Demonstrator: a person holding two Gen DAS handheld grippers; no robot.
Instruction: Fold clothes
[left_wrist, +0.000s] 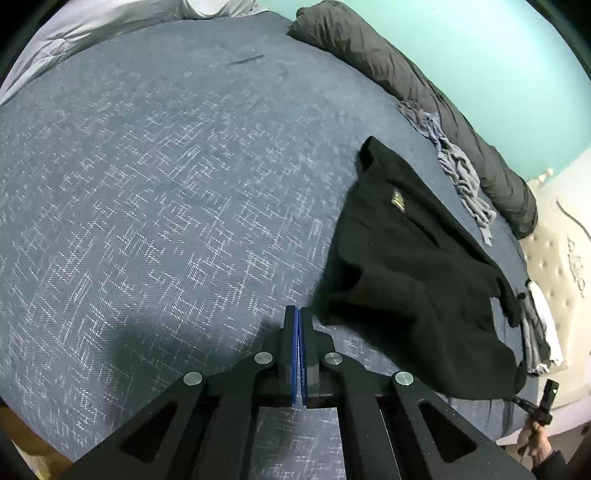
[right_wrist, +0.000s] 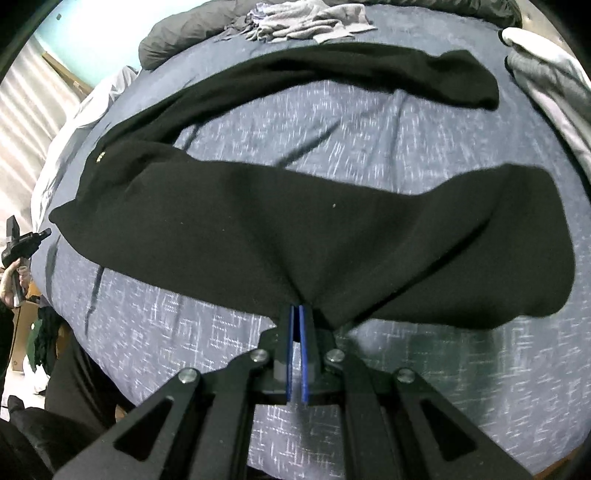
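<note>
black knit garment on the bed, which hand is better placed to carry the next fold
Right. The right gripper already pinches an edge of the black knit garment, so it can likely draw that edge across. The left gripper is shut on nothing, over the bare blue patterned bedspread beside the garment.

My left tool (left_wrist: 299, 314) points steeply down, blue pads pressed flat together with nothing between them. My right tool (right_wrist: 296, 312) tilts down too — its pads are pinched tight on a fold of black garment (right_wrist: 258, 221).
</note>
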